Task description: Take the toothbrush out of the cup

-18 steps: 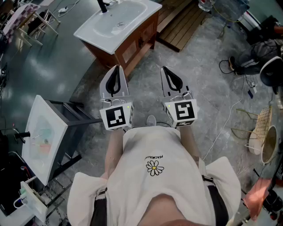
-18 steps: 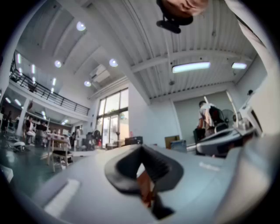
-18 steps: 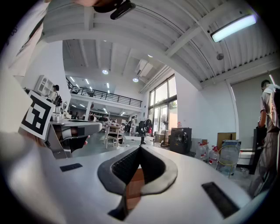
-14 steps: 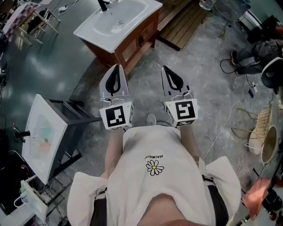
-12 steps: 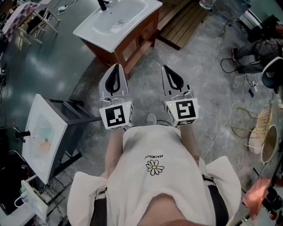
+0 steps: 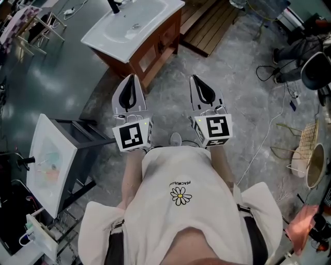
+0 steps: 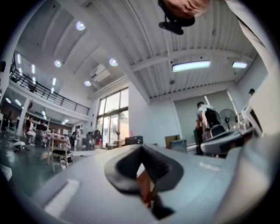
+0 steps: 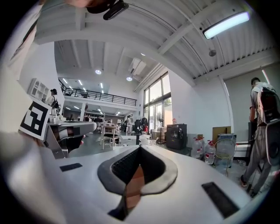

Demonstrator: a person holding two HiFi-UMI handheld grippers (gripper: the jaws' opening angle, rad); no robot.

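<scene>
No cup or toothbrush shows in any view. In the head view I hold both grippers close to my chest, side by side, pointing forward over the grey concrete floor. My left gripper is shut with nothing between its jaws; its tip is short of a wooden cabinet with a white washbasin. My right gripper is also shut and empty, about a hand's width to the right. In the left gripper view the left gripper has its jaws together, and the right gripper has its jaws together in the right gripper view.
A black faucet stands at the basin's back. A wooden pallet lies beyond it to the right. A tilted white panel on a dark stand is at my left. Cables and a wicker basket lie at the right. A person stands far off.
The head view has shifted a little, so the washbasin sits slightly further left. My left gripper has drifted a touch to the left. Both grippers stay shut.
</scene>
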